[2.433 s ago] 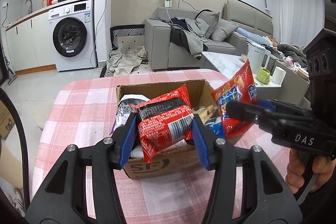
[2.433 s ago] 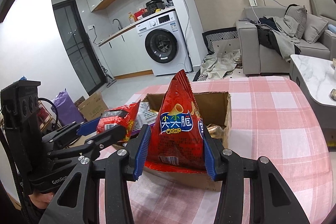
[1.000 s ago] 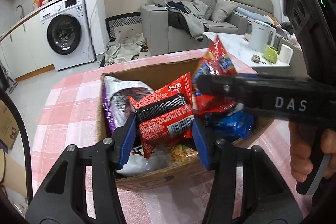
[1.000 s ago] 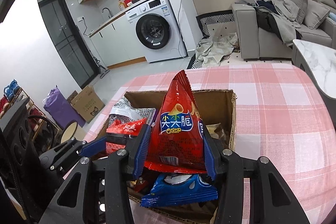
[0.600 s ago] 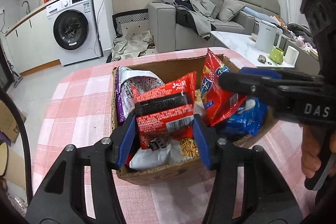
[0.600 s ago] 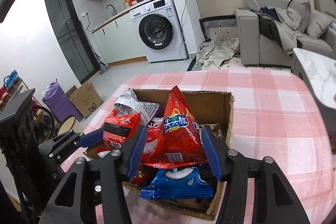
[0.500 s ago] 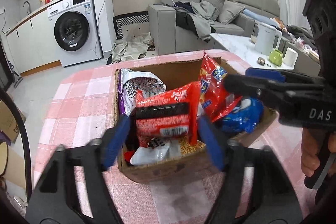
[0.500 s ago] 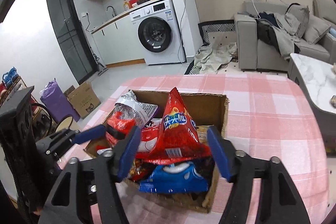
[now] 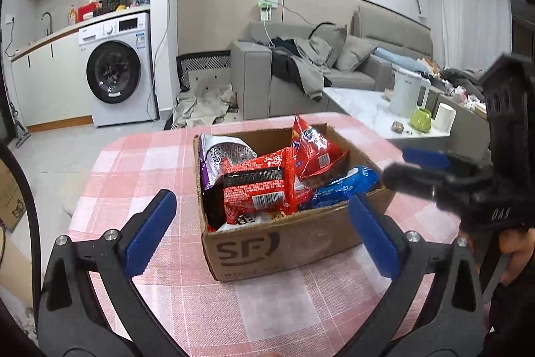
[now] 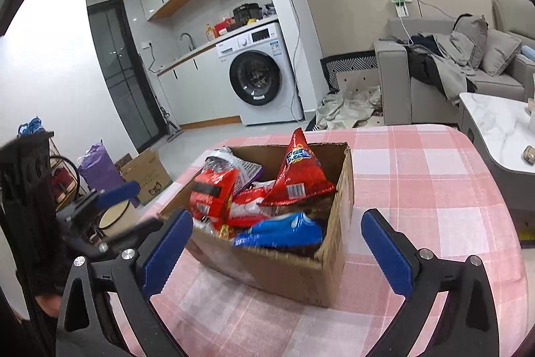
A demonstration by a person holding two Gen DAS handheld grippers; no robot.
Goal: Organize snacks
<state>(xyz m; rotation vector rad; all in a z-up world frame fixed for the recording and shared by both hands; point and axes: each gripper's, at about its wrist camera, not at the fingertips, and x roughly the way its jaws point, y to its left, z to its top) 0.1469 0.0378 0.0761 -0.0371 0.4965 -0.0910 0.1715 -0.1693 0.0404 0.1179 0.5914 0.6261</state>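
Note:
A cardboard box [image 9: 277, 243] [image 10: 301, 276] stands on the pink checked table [image 9: 140, 163] [image 10: 418, 173]. Inside it lie a red noodle pack [image 9: 257, 186] [image 10: 210, 193], a red triangular crisp bag [image 9: 311, 149] [image 10: 297, 169], a blue pack [image 9: 341, 184] [image 10: 281, 231] and a purple-silver bag [image 9: 217, 156] [image 10: 234, 163]. My left gripper [image 9: 260, 199] is drawn back in front of the box, jaws opening, nothing touching its pads. My right gripper [image 10: 276, 216] is likewise back from the box, jaws opening and empty; in the left wrist view it shows at the right [image 9: 431, 176].
A marble coffee table [image 9: 367, 109] with a kettle [image 9: 404, 96] and green cup [image 9: 421, 119] stands beyond the table's right side. A sofa [image 9: 301, 72] and washing machine [image 9: 117, 79] are behind. A cardboard box [image 10: 143, 176] sits on the floor at left.
Both grippers let go of their packs, which now rest in the box. Both jaws widened and both grippers pulled back from the box.

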